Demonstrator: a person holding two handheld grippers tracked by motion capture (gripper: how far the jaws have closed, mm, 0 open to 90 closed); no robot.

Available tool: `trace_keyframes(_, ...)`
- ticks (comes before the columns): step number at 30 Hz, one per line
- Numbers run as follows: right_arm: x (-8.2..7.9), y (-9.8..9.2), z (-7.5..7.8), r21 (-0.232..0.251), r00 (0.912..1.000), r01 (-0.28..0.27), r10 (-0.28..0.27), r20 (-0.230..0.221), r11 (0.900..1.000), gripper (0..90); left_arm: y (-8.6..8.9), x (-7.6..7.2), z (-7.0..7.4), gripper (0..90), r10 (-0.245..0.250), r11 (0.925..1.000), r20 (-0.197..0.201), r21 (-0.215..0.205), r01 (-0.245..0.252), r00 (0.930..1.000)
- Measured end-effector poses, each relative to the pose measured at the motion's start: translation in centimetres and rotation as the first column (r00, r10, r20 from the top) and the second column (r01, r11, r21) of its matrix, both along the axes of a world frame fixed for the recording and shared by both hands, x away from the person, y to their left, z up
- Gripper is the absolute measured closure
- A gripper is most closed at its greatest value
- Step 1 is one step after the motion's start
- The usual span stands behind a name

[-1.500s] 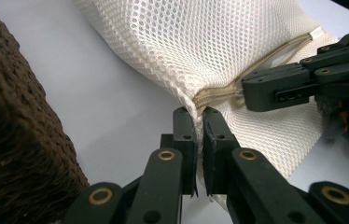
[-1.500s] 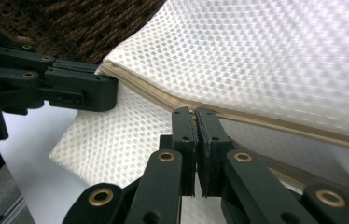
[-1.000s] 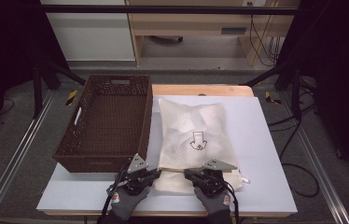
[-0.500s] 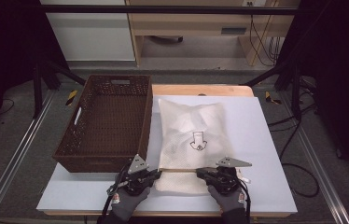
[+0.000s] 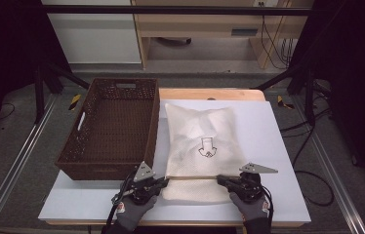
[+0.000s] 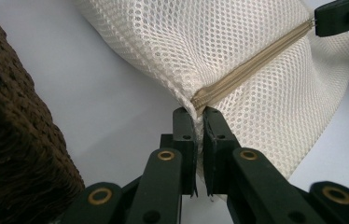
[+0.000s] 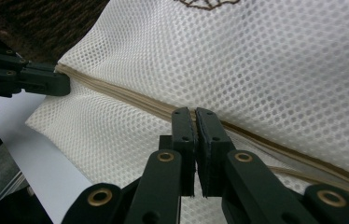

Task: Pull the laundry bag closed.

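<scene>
Mesh laundry bag, cream, lying flat on the white desk just right of the brown wicker basket, printed emblem facing up. Tan zipper running across the near end of the bag, drawn taut into a straight line between the two grippers.

Left gripper at the zipper's left end, nearest the basket's front corner; jaws together, clamped on the mesh right where the zipper tape begins. Right gripper toward the zipper's right end; jaws pinched tight on the zipper line, most likely on the slider, though the pull itself hidden between them. In the right gripper view, tape looking joined on the side toward the left gripper and split into two strands behind the jaws.

Progress, as a judgement: zipper work well under way, bag anchored at one end and pulled along at the other; whether closing or opening not certain from these views. Basket empty, so any move of the bag into it not yet begun.

Against the frame a second ago: right gripper shifted clearly rightward along the zipper, away from the left one; gap between the two widened. Left gripper in the same spot. Bag and basket unmoved.
</scene>
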State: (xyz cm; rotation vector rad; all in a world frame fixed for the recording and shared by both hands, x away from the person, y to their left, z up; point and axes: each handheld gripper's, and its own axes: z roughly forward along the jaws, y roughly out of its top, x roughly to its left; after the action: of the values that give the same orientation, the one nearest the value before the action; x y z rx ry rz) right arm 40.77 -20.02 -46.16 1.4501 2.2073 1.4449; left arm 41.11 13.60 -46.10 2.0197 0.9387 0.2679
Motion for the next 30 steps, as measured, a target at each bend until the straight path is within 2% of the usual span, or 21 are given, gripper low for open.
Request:
trace_keyframes(5, 0.1, -0.8, -0.1, 0.001, 0.9999, 0.016, -0.016, -0.006, 1.000, 87.0, -0.1, -0.1, -0.2, 84.4, 0.002, 0.9999, 0.005, 0.014, -0.002, 1.0000)
trace_keyframes(15, 0.0, -3.2, 0.1, 0.007, 0.9960, 0.087, -0.087, -0.024, 0.996, 86.9, 0.0, 0.0, -0.5, 84.4, 0.006, 0.9999, -0.006, 0.015, -0.006, 1.0000)
trace_keyframes(20, 0.1, -4.1, 0.2, 0.003, 0.9943, 0.104, -0.104, -0.027, 0.995, 86.9, 0.0, 0.0, -0.6, 84.4, 0.005, 0.9998, -0.007, 0.017, -0.005, 1.0000)
trace_keyframes(22, 0.1, -4.5, 0.2, 0.015, 0.9937, 0.107, -0.107, -0.035, 0.994, 86.9, 0.0, 0.0, -0.6, 84.4, 0.006, 0.9998, -0.006, 0.021, -0.006, 1.0000)
trace_keyframes(23, 0.0, -4.8, 0.2, -0.012, 0.9918, 0.124, -0.124, -0.031, 0.992, 86.9, 0.0, 0.1, -0.7, 84.3, 0.007, 0.9999, -0.009, 0.016, -0.006, 0.9999)
trace_keyframes(26, 0.0, -5.1, 0.2, -0.005, 0.9911, 0.128, -0.128, -0.038, 0.992, 86.9, 0.0, 0.1, -0.7, 84.4, 0.005, 0.9998, -0.010, 0.019, -0.005, 0.9999)
trace_keyframes(27, 0.0, -5.4, 0.2, -0.019, 0.9894, 0.139, -0.140, -0.040, 0.990, 86.9, 0.0, 0.1, -0.7, 84.3, 0.006, 0.9998, -0.011, 0.020, -0.005, 0.9999)
trace_keyframes(30, 0.1, -5.7, 0.1, -0.018, 0.9878, 0.149, -0.149, -0.045, 0.989, 86.9, 0.1, 0.1, -0.8, 84.4, 0.006, 0.9997, -0.012, 0.023, -0.006, 0.9999)
